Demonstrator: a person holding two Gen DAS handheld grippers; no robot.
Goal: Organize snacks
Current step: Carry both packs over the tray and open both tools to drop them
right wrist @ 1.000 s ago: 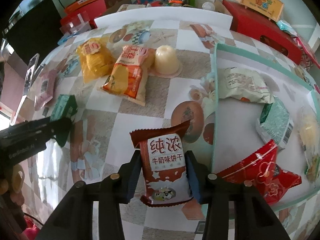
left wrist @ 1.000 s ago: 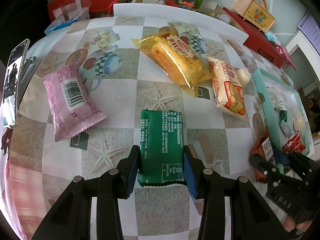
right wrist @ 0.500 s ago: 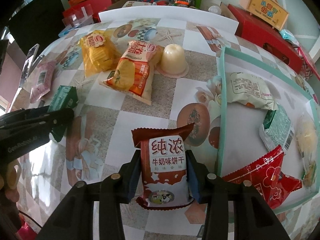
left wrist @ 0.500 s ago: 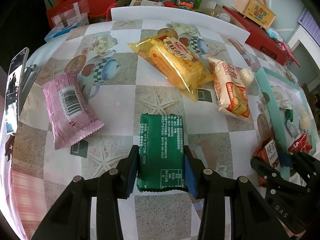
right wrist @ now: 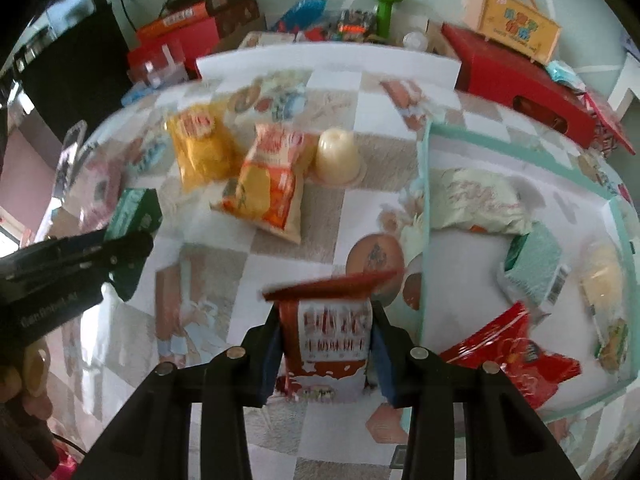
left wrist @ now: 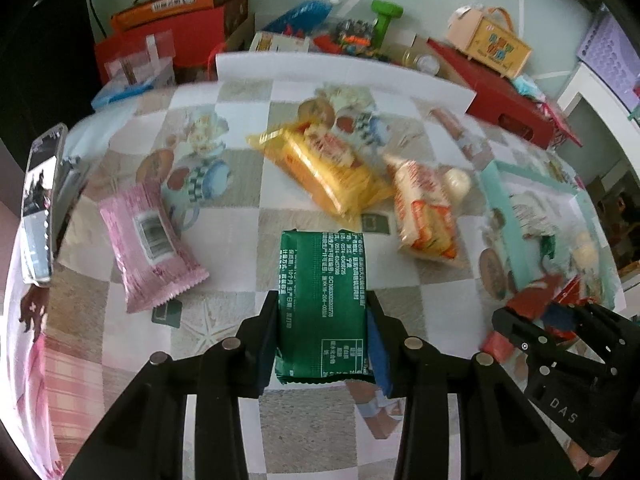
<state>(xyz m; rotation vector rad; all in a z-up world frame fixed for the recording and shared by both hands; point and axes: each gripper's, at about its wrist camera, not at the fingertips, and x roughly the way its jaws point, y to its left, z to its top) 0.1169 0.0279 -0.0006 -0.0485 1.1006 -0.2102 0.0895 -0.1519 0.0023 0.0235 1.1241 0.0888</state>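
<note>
We have the left gripper clamped on the green packet and the right gripper, its jaws just closing, clamped on the brown biscuit packet; each packet's long axis runs along the fingers. The teal tray sits by the tabletop's right edge, just right of the right gripper, so we judge that hand nearer.

Green packet: glossy plastic film. Pink packet: shiny crinkly foil. Gripper: matt black plastic, metal rivets. Worktop cloth: smooth printed vinyl-looking.
</note>
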